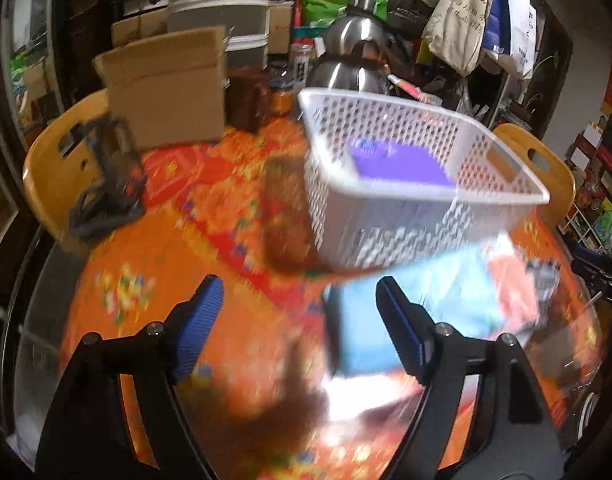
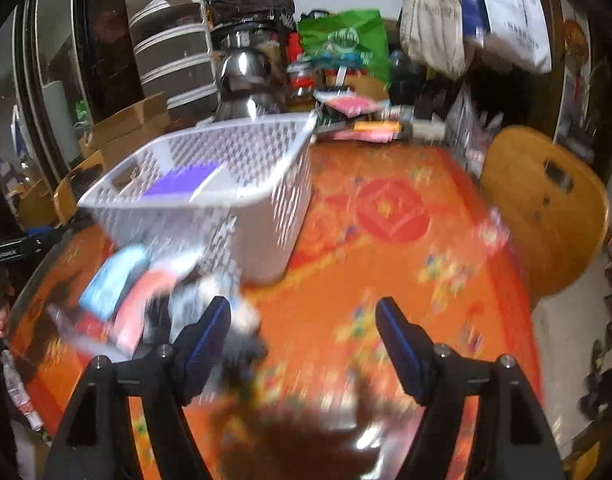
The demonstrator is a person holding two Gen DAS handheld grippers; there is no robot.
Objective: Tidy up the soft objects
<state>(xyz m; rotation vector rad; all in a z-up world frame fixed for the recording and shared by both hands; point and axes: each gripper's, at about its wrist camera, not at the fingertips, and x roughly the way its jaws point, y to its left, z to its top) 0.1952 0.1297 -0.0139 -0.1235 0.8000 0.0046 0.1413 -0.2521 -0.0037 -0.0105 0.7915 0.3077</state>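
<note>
Left gripper (image 1: 299,330) tilted down, jaws wide apart, nothing between blue pads (image 1: 199,330). Right gripper (image 2: 303,346) same downward tilt, jaws spread, pads (image 2: 207,354) gripping nothing. Both views motion-blurred. Fingertips of a person's hand (image 2: 1,322) at far left edge of right view.

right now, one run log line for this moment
left tool open, empty | right tool open, empty | purple item in white basket | soft pile beside basket
</note>
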